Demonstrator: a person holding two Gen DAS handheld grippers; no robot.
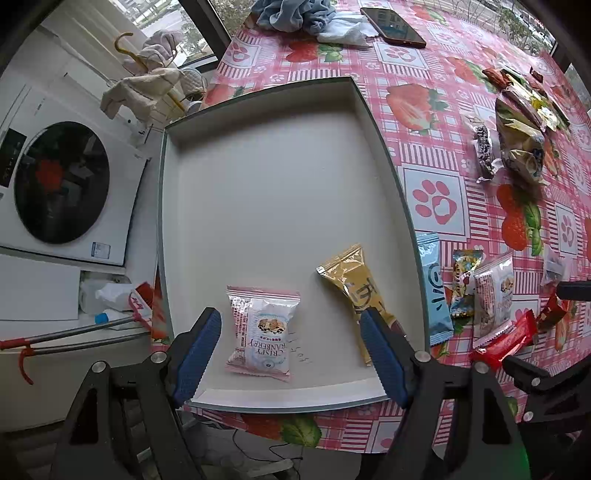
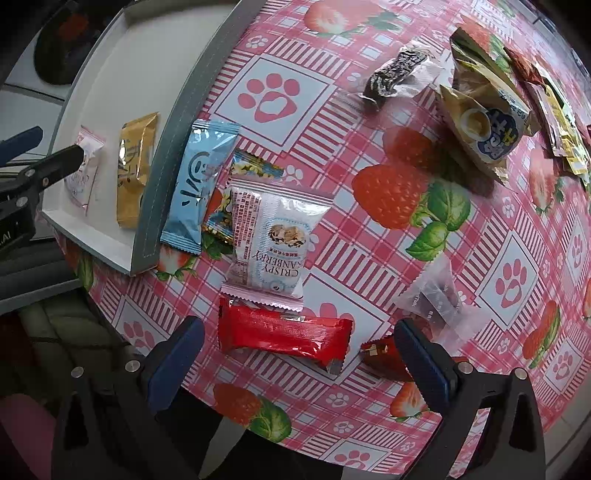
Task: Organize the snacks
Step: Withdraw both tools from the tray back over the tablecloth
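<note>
A shallow white tray (image 1: 258, 177) with grey walls lies on the strawberry tablecloth. In it lie a pink Crispy Cranberry packet (image 1: 260, 330) and a gold packet (image 1: 354, 291). My left gripper (image 1: 291, 343) is open and empty, its fingers either side of the pink packet near the tray's front wall. My right gripper (image 2: 299, 350) is open and empty, hovering over a red bar (image 2: 284, 336) on the cloth. Behind the bar lie a second Crispy Cranberry packet (image 2: 273, 236), a light blue packet (image 2: 199, 184) against the tray wall (image 2: 173, 147), and a small colourful packet (image 2: 251, 170).
A clear sachet (image 2: 439, 295) and a small red wrapper (image 2: 380, 354) lie by my right finger. A dark bar (image 2: 395, 74) and a heap of gold and yellow packets (image 2: 484, 125) lie farther right. A phone (image 1: 391, 26) and blue cloth (image 1: 295, 14) lie beyond the tray. The table edge is close in front.
</note>
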